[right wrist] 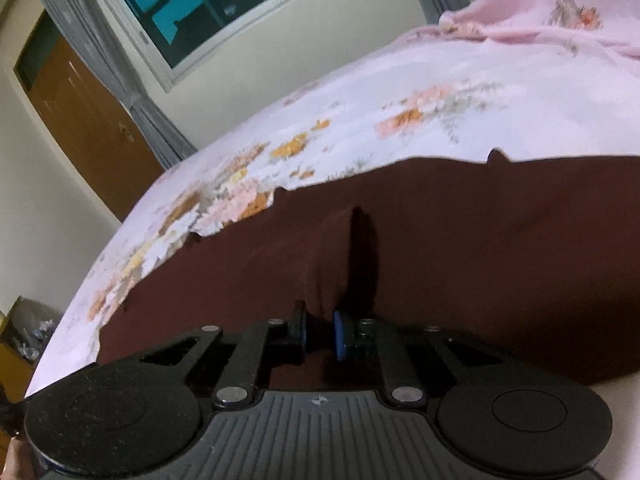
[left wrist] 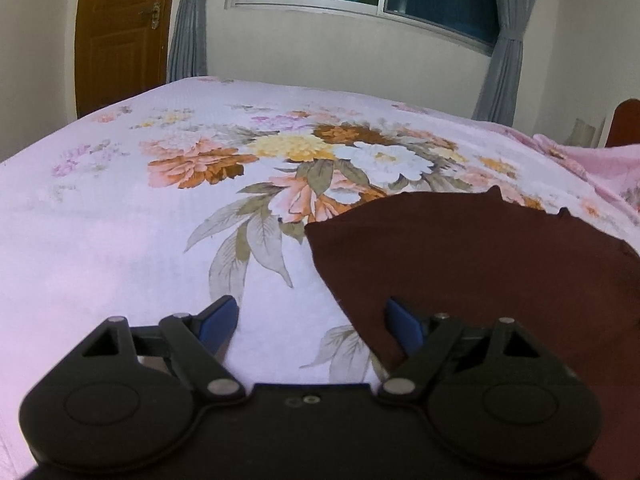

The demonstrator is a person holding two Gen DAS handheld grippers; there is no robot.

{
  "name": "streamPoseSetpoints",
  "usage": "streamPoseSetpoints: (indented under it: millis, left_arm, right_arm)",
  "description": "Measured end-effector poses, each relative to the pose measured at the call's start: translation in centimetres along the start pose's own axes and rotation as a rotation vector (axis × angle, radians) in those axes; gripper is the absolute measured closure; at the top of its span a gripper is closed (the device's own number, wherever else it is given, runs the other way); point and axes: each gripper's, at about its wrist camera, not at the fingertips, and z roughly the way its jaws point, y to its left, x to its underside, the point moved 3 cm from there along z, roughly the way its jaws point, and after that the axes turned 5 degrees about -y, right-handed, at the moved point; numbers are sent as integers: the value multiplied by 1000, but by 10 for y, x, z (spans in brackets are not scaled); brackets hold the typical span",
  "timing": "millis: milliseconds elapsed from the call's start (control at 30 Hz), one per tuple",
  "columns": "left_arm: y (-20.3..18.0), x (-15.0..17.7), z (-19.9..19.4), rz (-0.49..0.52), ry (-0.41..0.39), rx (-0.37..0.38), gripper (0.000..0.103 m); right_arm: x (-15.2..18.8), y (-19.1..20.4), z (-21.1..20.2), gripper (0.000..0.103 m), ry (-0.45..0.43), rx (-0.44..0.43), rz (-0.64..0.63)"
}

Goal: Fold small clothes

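A bed (left wrist: 120, 208) with a pale pink flowered sheet fills both views. A dark maroon garment (left wrist: 480, 264) lies spread flat on it, near the front edge. The left tool (left wrist: 312, 324) stands wide open and empty, one finger over the garment's left edge. The right tool (right wrist: 320, 334) is nearly closed, pinching a raised fold of the garment.

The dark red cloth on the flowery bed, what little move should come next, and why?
Probably the left hand-held gripper should slide right and close on the dark red cloth at its near edge. Its jaws stand wide open, with only the right finger over the cloth. The right hand-held gripper already pinches a raised fold, so a second grip would let the cloth be lifted off the bedsheet and folded over.
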Motion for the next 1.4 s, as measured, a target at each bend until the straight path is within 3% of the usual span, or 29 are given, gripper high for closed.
streamPoseSetpoints:
  millis: [133, 233, 300, 333, 400, 500, 633, 667, 700, 733, 867, 933, 1033, 1100, 1167, 1233, 1300, 1400]
  left_arm:
    - [-1, 1, 0, 10, -3, -4, 21]
    - [0, 1, 0, 8, 3, 2, 20]
    - [0, -2, -1, 16, 12, 4, 21]
    - [0, -5, -3, 20, 7, 11, 21]
    - [0, -12, -6, 26, -27, 40, 20]
    - [-2, -21, 7, 37, -12, 35, 20]
    - [0, -24, 33, 17, 24, 25, 20]
    - [1, -25, 38, 12, 26, 22, 21]
    - [2, -27, 42, 8, 26, 20, 20]
    - [2, -27, 45, 13, 30, 15, 20]
    - [3, -27, 47, 35, 31, -9, 20]
    - [3, -30, 35, 37, 12, -21, 23]
    - [-10, -29, 1, 69, -56, 23, 21]
    - [-25, -20, -14, 127, -71, 30, 21]
    - [-31, -12, -21, 122, -64, 47, 21]
    - [-30, -6, -21, 108, -52, 35, 21]
    - [-26, -5, -18, 73, -27, 31, 21]
    - [-18, -8, -20, 37, -32, 24, 21]
  right_arm:
    - [7, 1, -14, 91, -7, -6, 17]
    - [18, -7, 1, 90, 39, 46, 18]
    - [17, -13, 3, 88, 31, 30, 52]
    - [13, -14, -2, 72, 10, 26, 67]
    - [2, -14, -7, 52, -31, 4, 54]
    - [-15, -24, 10, 50, -9, -39, 114]
    - [-35, -29, 39, 51, 34, -30, 69]
    - [-37, -28, 45, 51, 49, -34, 43]
    - [-39, -25, 50, 83, 59, -22, -7]
    - [-40, -24, 54, 99, 67, 28, -56]
    - [-39, -22, 47, 99, -9, 147, -162]
    - [-39, -26, 30, 99, -69, 197, -105]
    - [-29, -15, -2, 99, -76, 69, -114]
    - [-16, -1, -14, 99, -26, 59, -178]
    - [-4, 3, -22, 97, -8, 53, -157]
    - [8, 11, -23, 80, 15, 71, -243]
    - [15, 6, -25, 54, 35, 77, -173]
    - [19, -11, -26, 52, 27, -19, 71]
